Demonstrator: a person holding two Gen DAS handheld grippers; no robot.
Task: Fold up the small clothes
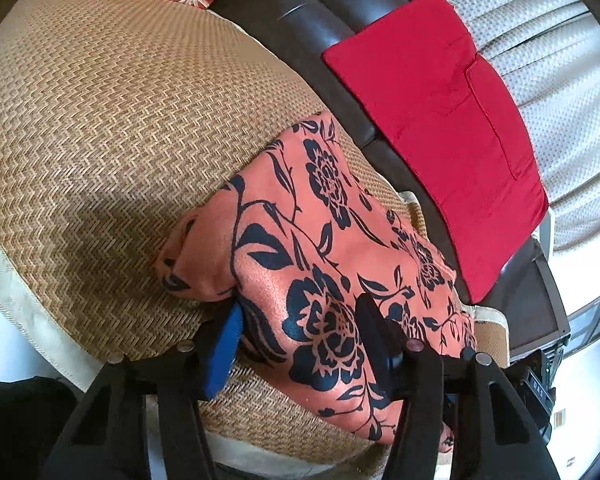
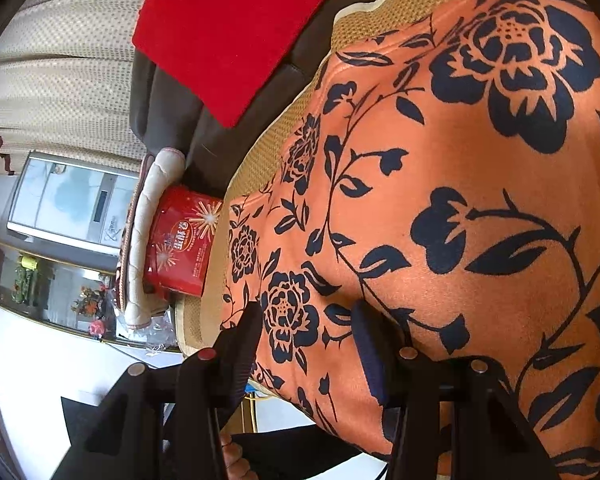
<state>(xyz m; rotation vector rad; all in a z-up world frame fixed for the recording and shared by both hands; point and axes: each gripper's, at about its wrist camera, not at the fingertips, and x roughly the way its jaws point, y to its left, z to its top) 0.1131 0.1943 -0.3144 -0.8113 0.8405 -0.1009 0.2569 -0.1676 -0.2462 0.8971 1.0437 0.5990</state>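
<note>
An orange cloth with dark blue flowers [image 1: 324, 224] lies in a thick fold on a woven straw seat mat [image 1: 100, 120], near its right edge. My left gripper [image 1: 300, 304] straddles the cloth's near end. Its blue left pad [image 1: 224, 344] presses the cloth's side and its right finger [image 1: 376, 332] bears on the top, so a bunched ridge fills the gap. In the right wrist view the same cloth [image 2: 460, 200] fills most of the frame. My right gripper [image 2: 308, 308] is closed on its edge, with one finger [image 2: 244, 348] at the hem and the other on the fabric.
A folded red cloth [image 1: 436, 128] lies on the dark sofa back [image 1: 312, 20] beyond the mat. A red printed box [image 2: 184, 240] stands at the mat's far end beside a cream cushion [image 2: 156, 184]. A pale curtain [image 1: 560, 80] and a glass cabinet [image 2: 32, 276] lie beyond.
</note>
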